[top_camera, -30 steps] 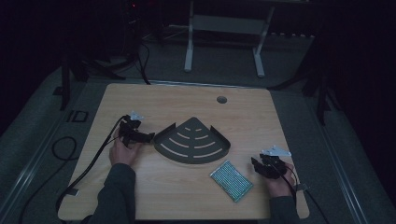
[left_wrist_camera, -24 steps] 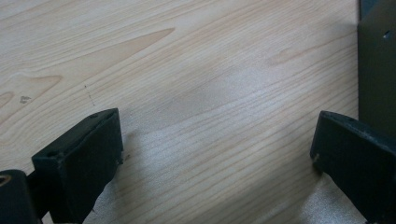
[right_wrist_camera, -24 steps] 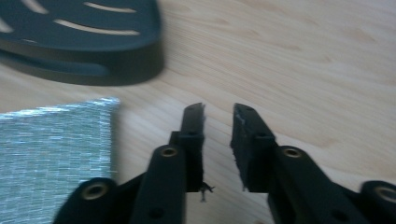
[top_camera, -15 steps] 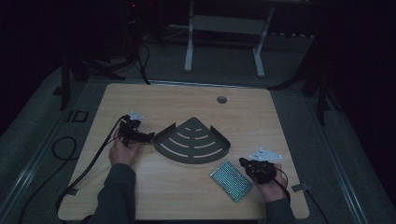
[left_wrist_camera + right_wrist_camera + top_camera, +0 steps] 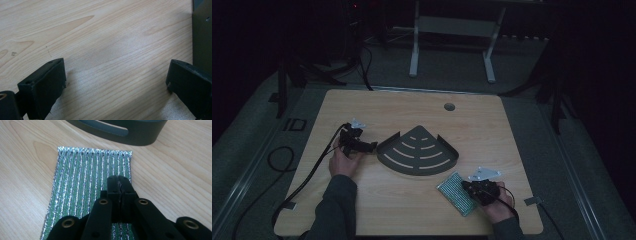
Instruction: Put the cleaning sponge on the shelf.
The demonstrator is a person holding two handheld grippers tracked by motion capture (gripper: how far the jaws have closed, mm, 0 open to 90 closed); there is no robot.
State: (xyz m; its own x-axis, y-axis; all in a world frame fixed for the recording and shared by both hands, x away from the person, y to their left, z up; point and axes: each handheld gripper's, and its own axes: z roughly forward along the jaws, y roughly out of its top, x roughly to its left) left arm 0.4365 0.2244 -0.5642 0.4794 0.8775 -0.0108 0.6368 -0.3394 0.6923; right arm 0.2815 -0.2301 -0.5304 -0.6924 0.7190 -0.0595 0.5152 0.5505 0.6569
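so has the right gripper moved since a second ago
Yes. In the high view the right gripper has slid left from the table's right edge onto the green scouring pad, toward the dark corner shelf.

Pale wood surface [image 5: 377, 205]. Small round hole [image 5: 449, 106] near far edge. Dark cable [image 5: 277, 160] curls on grey floor [image 5: 257, 125] past left edge. White metal stand [image 5: 452, 30] beyond far edge.

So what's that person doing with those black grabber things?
A person at a wooden table holds a gripper in each hand. The right gripper has its jaws shut over a shiny green-and-silver striped pad; whether it pinches the pad is hard to tell. The left gripper rests with its jaws open right beside a dark corner-shaped rack, not holding anything.
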